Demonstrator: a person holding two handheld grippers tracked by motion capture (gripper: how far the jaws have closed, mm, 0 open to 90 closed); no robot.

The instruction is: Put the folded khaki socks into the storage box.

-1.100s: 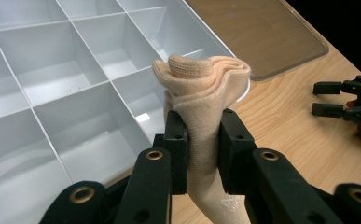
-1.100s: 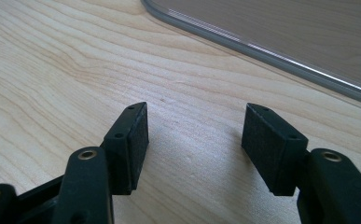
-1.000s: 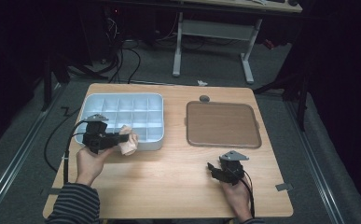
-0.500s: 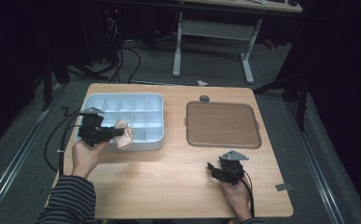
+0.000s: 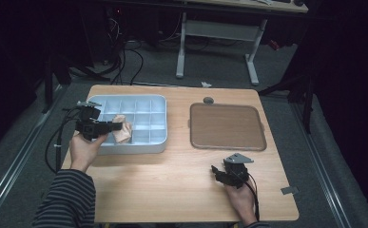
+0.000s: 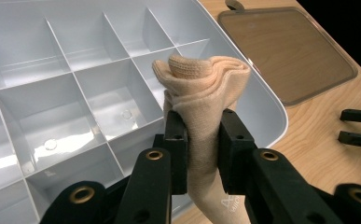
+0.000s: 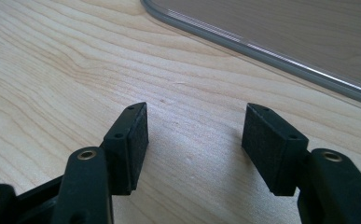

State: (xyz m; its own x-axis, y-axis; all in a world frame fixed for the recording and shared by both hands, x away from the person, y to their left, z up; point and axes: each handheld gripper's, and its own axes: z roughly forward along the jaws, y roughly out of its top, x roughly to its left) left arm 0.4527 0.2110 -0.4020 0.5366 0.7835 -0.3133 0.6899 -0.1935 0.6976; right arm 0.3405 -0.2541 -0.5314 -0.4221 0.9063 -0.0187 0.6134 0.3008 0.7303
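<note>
Two grippers working: left gripper (image 6: 201,140) is clamping a beige rolled knit sock (image 6: 205,98) between its fingers (image 6: 176,144), holding it over the pale grey plastic divided organizer tray (image 5: 159,100) at 10 o'clock on the light wooden surface (image 5: 172,185). Right gripper (image 7: 194,149) is resting at 5 o'clock, fingers spread, gripping nothing, near the brown flat tray with a clear rim (image 5: 227,126). Judgement: the sock is going into a front-row compartment; centre the roll over one cell, lower it past the dividers, then release so it isn't straddling a wall.
</note>
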